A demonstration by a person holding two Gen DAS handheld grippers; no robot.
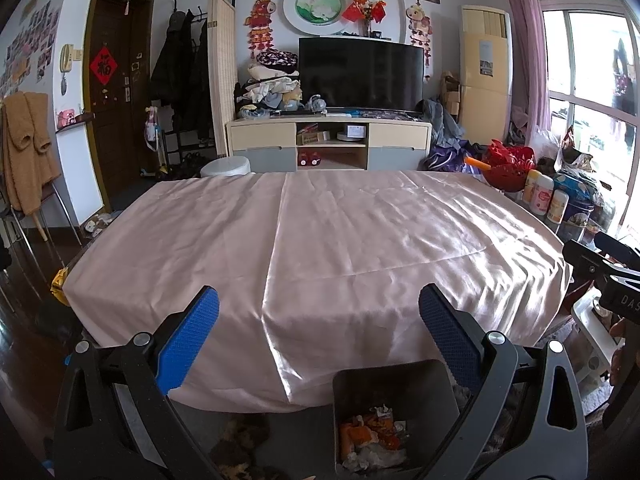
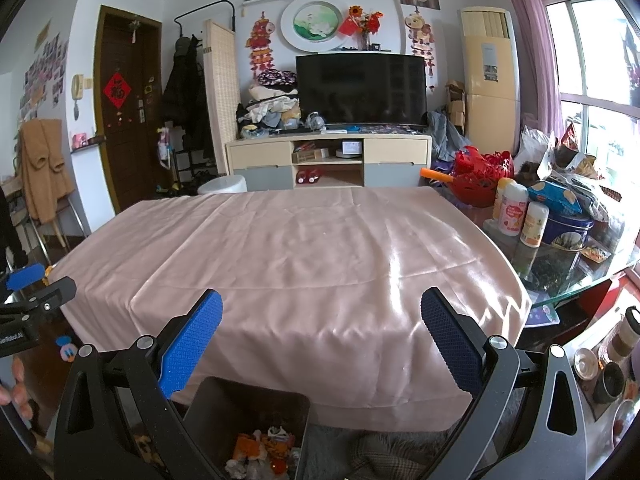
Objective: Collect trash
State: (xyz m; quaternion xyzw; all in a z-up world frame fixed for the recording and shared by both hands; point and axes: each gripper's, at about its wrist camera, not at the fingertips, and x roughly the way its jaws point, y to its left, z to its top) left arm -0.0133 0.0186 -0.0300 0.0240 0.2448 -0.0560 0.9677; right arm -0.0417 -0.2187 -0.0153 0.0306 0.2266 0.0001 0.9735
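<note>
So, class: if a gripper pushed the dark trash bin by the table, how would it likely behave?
The trash bin looks thin-walled and holds only crumpled wrappers, so it is probably light and would slide. It is tall and narrow, so a push near the rim might tip it.

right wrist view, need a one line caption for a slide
Open right gripper held over the pink-clothed table, with the trash bin of wrappers below its near edge.

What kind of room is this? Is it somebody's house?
Yes, most likely a family living room. A big television stands on a low cabinet, coats hang by the front door, and a table under a pink cloth fills the middle.
</note>
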